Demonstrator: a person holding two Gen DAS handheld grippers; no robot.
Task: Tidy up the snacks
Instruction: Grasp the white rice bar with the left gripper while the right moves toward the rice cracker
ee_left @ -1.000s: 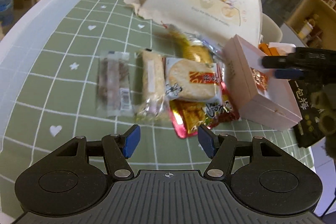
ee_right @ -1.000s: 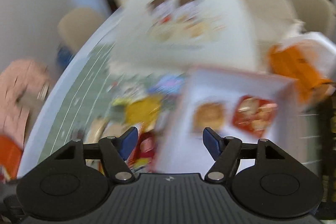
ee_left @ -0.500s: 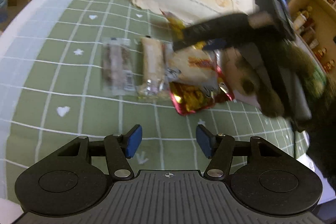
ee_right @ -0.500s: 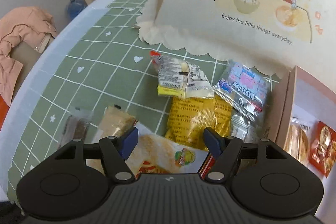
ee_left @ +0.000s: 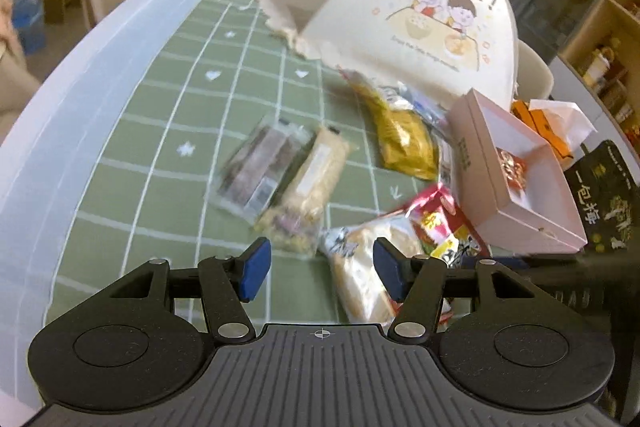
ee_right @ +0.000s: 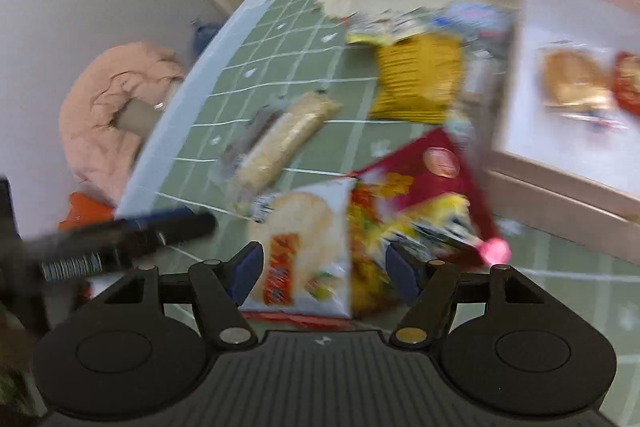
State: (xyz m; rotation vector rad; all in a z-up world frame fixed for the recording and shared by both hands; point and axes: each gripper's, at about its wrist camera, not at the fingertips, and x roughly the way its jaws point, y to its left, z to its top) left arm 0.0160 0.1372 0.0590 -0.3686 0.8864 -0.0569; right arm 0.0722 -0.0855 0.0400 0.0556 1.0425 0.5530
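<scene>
Two open claws, left claw and right claw, above rice-cracker packet.

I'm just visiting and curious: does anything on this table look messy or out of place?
Yes. The snack packets are scattered: a rice cracker pack overlaps a red packet, while the pink box beside them holds only a couple.

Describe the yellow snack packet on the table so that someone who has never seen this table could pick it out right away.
Start from the big cream food cover with two cartoon children on the green grid tablecloth. Just in front of its frilled edge, beside the open pink box, lies the yellow packet. It is the only plain mustard-yellow one; its neighbours are clear-wrapped bars, a white rice-cracker pack and a red bag.
</scene>
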